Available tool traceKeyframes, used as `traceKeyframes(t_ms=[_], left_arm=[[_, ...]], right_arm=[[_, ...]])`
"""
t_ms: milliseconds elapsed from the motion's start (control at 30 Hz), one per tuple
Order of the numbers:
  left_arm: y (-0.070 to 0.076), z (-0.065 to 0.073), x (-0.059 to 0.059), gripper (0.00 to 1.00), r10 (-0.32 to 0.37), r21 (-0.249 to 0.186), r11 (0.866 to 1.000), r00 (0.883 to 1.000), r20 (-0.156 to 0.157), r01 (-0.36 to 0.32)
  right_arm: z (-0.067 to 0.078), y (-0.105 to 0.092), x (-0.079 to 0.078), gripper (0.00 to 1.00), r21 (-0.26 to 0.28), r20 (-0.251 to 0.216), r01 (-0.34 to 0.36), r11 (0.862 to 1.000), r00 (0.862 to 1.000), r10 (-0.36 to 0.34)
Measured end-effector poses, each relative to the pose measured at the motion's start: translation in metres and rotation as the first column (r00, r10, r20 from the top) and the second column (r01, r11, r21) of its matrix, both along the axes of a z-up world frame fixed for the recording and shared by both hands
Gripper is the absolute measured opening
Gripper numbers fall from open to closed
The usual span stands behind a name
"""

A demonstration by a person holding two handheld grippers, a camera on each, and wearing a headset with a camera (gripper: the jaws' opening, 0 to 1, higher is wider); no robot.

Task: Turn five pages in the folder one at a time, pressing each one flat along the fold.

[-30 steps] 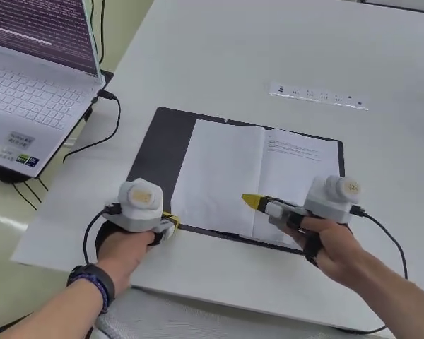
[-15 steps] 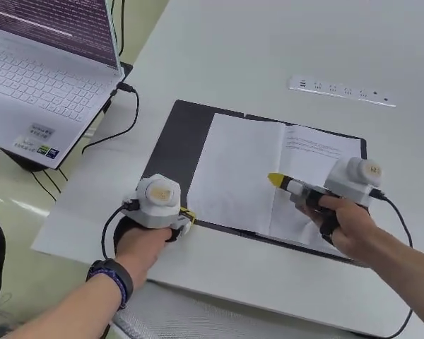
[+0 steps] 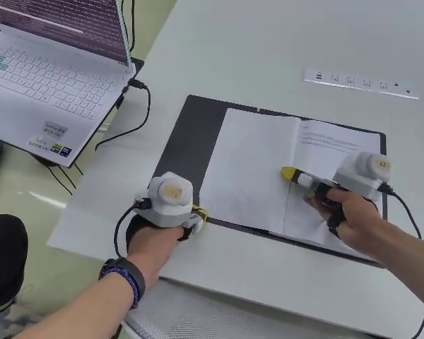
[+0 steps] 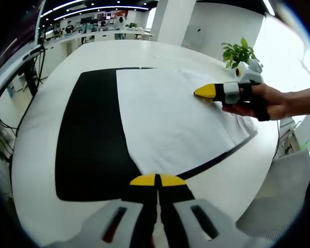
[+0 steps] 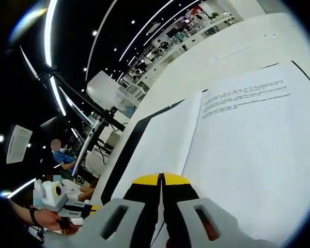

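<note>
The closed right gripper has slid farther along the folder's fold.

The folder has a matt black cover that looks like plastic, and its pages are smooth, matt white paper. It lies on a smooth white surface with a faint sheen. The left tool and the right tool both have pale, slightly glossy plastic bodies, dark matt jaws and smooth yellow plastic tips, and the laptop has a matt silver casing.
</note>
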State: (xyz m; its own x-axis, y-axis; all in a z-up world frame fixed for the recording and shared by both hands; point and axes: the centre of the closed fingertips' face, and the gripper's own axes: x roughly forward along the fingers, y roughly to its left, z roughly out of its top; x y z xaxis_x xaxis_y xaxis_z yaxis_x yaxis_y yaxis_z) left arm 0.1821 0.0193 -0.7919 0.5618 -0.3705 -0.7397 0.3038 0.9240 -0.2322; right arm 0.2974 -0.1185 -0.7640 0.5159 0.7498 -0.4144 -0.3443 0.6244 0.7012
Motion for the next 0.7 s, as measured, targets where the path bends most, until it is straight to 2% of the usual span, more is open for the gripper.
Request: traceKeyframes(t_ms=[233,333,433,700], left_arm=[[0.0,0.0,-0.001,0.0,-0.001,-0.015,1.0,1.0,-0.014,0.0],[0.0,-0.001,-0.001,0.0,-0.006,-0.014,1.0,1.0,-0.008,0.006],[0.001,-0.001,-0.001,0.0,0.016,-0.049,0.999,1.0,-0.013,-0.016],[-0.001,0.0,-0.002,0.0,0.001,-0.043,0.999,1.0,-0.009,-0.001]], right_arm=[[0.006,0.004,-0.006,0.0,0.012,0.01,-0.003,1.0,1.0,0.002],[0.007,0.005,-0.003,0.0,0.018,0.015,0.004,1.0,1.0,-0.005],[0.01,0.006,0.0,0.0,0.02,0.029,0.003,1.0,1.0,-0.003],[0.01,0.006,0.014,0.0,0.043,0.037,0.02,0.999,0.999,-0.022]])
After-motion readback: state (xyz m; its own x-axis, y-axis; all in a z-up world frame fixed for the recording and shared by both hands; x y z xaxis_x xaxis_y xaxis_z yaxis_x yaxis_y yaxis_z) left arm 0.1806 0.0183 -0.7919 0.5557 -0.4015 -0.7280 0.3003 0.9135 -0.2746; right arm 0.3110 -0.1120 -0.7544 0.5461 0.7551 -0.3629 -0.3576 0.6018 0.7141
